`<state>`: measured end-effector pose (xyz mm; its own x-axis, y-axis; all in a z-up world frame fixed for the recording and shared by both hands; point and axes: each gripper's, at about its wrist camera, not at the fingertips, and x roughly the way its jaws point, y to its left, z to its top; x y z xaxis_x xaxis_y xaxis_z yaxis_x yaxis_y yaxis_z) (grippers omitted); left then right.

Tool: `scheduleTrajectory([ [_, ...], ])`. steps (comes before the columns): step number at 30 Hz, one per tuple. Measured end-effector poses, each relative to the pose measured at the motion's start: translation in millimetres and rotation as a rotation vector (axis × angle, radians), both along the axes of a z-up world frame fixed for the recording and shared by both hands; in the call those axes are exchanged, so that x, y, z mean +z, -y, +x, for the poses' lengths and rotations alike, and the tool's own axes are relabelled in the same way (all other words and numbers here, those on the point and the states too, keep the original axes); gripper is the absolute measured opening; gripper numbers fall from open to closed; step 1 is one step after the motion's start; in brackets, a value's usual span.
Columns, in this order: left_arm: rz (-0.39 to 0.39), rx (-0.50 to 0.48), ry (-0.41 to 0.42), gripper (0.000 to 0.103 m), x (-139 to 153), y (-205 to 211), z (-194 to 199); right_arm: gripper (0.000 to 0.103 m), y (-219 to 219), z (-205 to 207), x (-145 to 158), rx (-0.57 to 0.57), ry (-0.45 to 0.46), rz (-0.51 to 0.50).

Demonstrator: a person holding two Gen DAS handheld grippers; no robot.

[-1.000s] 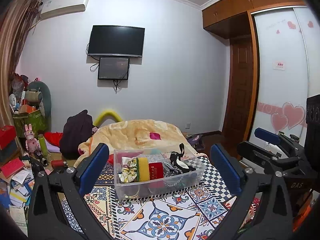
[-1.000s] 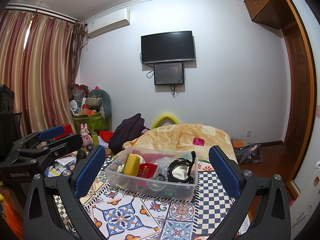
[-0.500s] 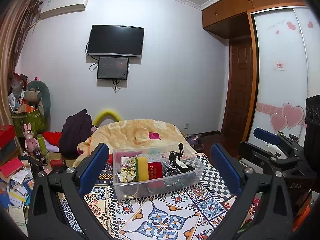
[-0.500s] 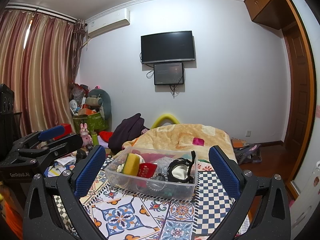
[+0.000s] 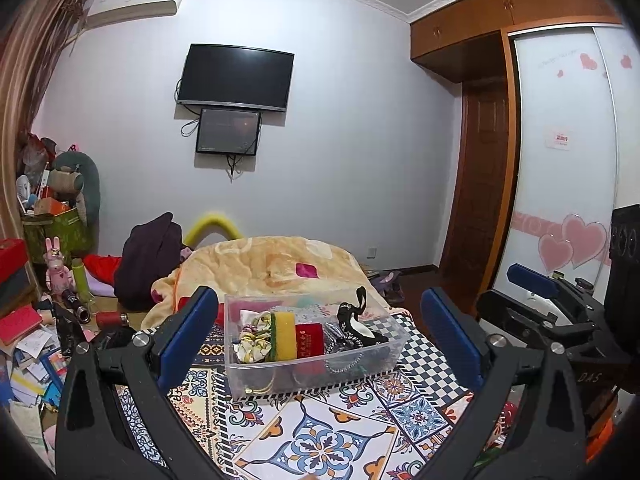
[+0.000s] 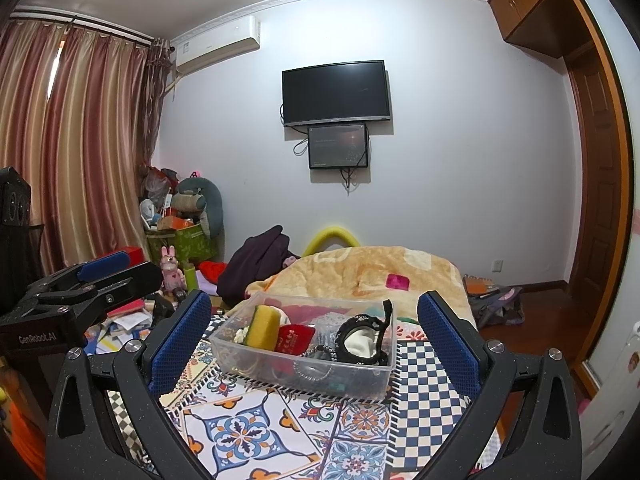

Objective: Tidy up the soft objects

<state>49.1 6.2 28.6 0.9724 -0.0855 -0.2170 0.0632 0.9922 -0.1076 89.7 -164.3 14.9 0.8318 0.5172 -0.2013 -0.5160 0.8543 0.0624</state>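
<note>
A clear plastic bin (image 5: 316,374) stands on the patterned cloth (image 5: 320,440); it also shows in the right wrist view (image 6: 304,372). Inside lie a yellow sponge (image 5: 283,334) (image 6: 265,327), a red pouch (image 5: 309,340) (image 6: 295,340), a floral scrunchie (image 5: 254,330), a black-and-white soft item (image 6: 362,338) (image 5: 356,322) and beaded chains. My left gripper (image 5: 318,344) is open and empty, just short of the bin. My right gripper (image 6: 314,344) is open and empty, also just short of the bin.
A peach blanket (image 5: 276,268) lies heaped behind the bin. A dark garment (image 5: 150,256) and a clutter of books and toys (image 5: 36,320) are to the left. A wooden door (image 5: 476,200) and a heart-decorated wardrobe (image 5: 568,200) stand on the right.
</note>
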Motion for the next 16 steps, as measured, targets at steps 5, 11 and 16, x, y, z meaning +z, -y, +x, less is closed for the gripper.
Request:
scheduleTrajectory([
  [5, 0.011, -0.005, -0.002, 0.103, -0.6, 2.8, 0.1, 0.103, -0.5, 0.2, -0.3, 0.000, -0.001, -0.001],
  [11, 0.014, -0.007, 0.002, 0.103, -0.1, 3.3, -0.9, 0.103, -0.1, 0.7, -0.2, -0.003, -0.001, 0.003],
  [16, 0.008, -0.012, -0.006, 0.103, -0.4, 2.1, -0.6, 0.103, -0.4, 0.4, -0.6, -0.004, -0.002, 0.003],
])
